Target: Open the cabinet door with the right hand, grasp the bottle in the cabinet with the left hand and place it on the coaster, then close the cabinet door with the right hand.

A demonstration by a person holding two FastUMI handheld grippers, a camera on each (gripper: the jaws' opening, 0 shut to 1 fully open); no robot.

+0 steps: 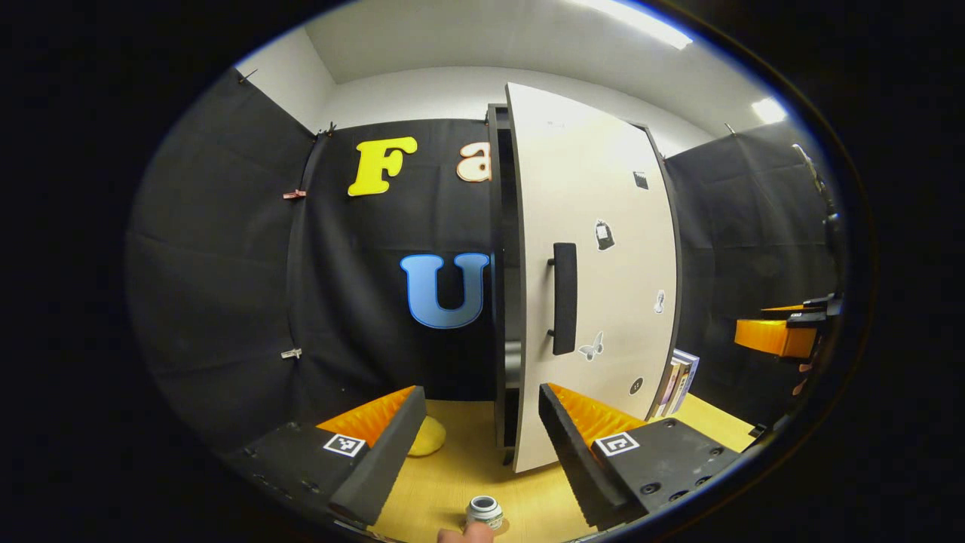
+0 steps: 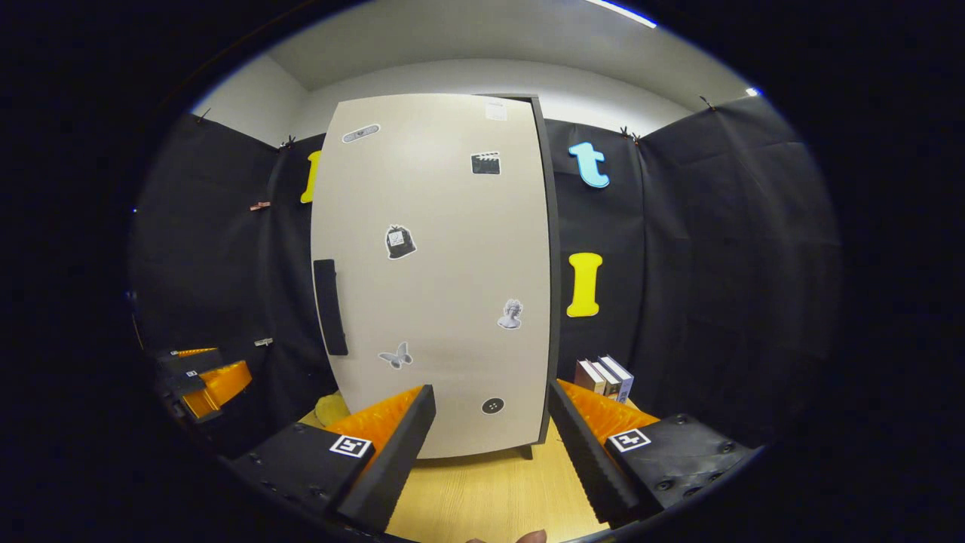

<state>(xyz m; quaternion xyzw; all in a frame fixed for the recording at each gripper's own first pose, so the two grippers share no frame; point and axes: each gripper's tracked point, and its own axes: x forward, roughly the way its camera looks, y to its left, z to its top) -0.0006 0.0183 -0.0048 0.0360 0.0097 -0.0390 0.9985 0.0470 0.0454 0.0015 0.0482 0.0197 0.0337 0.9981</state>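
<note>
Left gripper low at 6 o'clock in the left gripper view, jaws spread wide, nothing between them. Just below, at the 6 o'clock rim, a small bottle upright on the wooden table, open neck up, a fingertip touching its lower edge. Ahead at 12 o'clock, cabinet door slightly ajar, a dark gap along its left edge; vertical black handle near that edge. Stickers dotted over the door. Yellow round coaster at 7 o'clock on the table, partly hidden behind the left finger, apart from the bottle. Books leaning at 4 o'clock beside the cabinet. Right gripper far off at 3 o'clock.

In the right gripper view, right gripper at 6 o'clock, jaws spread, empty, facing the door without touching it. Handle at 9 o'clock on the door. Books at 4 o'clock. Left gripper at 8 o'clock.
</note>
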